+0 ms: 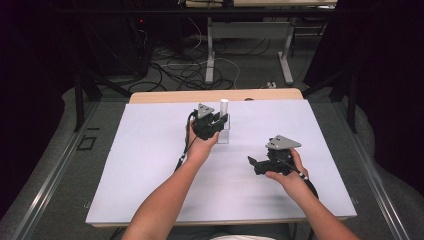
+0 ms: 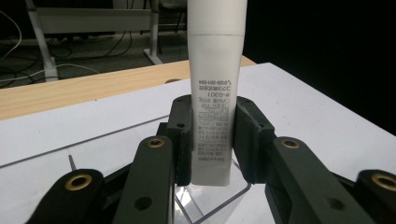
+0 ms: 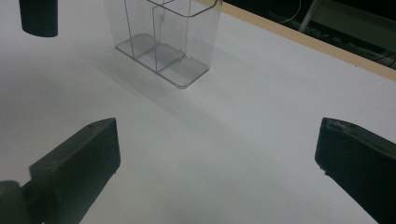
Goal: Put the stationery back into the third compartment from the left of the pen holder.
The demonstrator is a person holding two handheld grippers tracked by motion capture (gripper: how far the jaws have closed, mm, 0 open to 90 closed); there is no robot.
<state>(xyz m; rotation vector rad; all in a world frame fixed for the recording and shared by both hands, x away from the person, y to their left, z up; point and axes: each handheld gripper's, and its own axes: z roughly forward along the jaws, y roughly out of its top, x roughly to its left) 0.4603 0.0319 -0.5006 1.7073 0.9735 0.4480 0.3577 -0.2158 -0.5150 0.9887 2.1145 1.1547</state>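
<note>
A white tube (image 1: 224, 106) with small print stands upright, my left gripper (image 1: 216, 121) shut on its lower part. In the left gripper view the tube (image 2: 215, 70) sits between both pads of the left gripper (image 2: 212, 140), its bottom end just above or inside a clear plastic container (image 2: 212, 205). In the high view that clear container (image 1: 223, 135) stands on the white sheet right under the tube. My right gripper (image 1: 253, 164) hovers low, front right of it, open and holding nothing. The right gripper view shows the divided container (image 3: 163, 42) beyond the wide-apart jaws of the right gripper (image 3: 215, 158).
A white sheet (image 1: 150, 165) covers the table, whose wooden edge (image 1: 165, 96) shows at the back. Table legs and cables lie on the floor beyond. A black part of the left gripper (image 3: 38, 16) hangs at the top left of the right gripper view.
</note>
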